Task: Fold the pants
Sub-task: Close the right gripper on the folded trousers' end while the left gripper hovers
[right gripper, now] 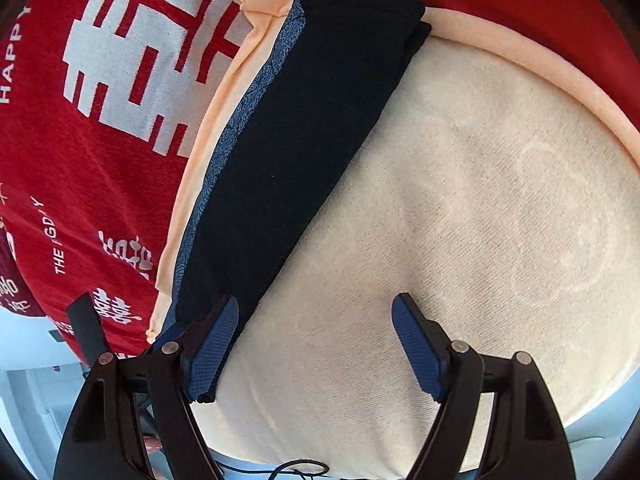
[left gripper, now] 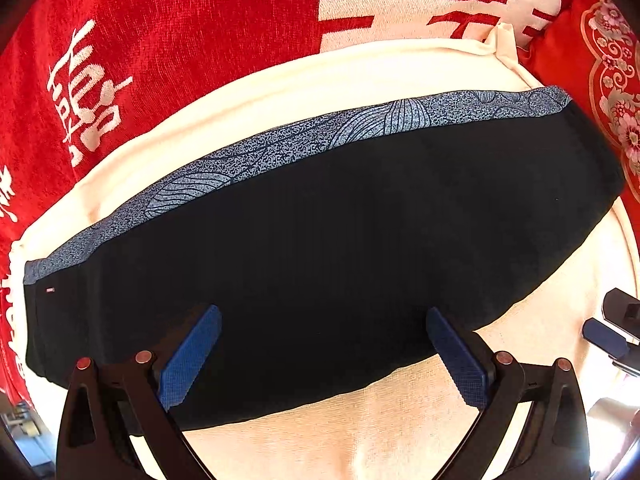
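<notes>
Folded black pants (left gripper: 320, 248) ahead of released left gripper (left gripper: 324, 360); right gripper (right gripper: 316, 344) released; red blanket (right gripper: 48, 152) reads "HAPPY".

Black left claw (left gripper: 323, 350), black right claw (right gripper: 316, 344), blue textured pads (left gripper: 191, 360), silver screws (left gripper: 143, 357)

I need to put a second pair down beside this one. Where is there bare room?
Free: the cream mat between the pants and its far rim, ahead of the right gripper. Crowded: the thin cream strip between the waistband and the red blanket.
</notes>
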`<action>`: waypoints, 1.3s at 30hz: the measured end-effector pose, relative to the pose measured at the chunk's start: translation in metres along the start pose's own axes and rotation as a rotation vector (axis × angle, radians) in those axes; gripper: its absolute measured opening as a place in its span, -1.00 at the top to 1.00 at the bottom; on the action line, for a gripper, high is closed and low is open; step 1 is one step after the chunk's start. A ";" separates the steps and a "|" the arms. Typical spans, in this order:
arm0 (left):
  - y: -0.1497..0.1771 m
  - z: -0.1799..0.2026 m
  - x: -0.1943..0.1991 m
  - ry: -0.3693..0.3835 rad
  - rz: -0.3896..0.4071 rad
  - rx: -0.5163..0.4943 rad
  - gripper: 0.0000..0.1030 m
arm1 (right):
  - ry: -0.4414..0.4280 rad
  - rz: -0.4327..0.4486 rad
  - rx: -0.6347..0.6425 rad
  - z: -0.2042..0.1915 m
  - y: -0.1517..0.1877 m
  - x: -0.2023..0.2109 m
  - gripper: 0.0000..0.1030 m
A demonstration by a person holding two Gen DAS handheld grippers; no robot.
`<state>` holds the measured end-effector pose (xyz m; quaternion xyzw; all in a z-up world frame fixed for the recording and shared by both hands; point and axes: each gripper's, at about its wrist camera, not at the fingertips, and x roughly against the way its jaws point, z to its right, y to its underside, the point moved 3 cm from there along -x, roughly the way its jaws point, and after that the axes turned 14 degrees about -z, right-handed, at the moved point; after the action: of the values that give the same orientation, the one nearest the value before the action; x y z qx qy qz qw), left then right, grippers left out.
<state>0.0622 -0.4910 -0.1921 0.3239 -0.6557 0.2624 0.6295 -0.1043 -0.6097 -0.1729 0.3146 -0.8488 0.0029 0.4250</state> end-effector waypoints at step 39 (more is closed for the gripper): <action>-0.059 0.041 -0.024 0.035 0.047 0.009 -1.00 | -0.251 0.161 -0.042 0.039 -0.079 0.020 0.06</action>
<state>0.0802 -0.5581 -0.2223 0.3063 -0.6508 0.2857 0.6333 -0.0983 -0.6942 -0.2043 0.2346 -0.9175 -0.0199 0.3205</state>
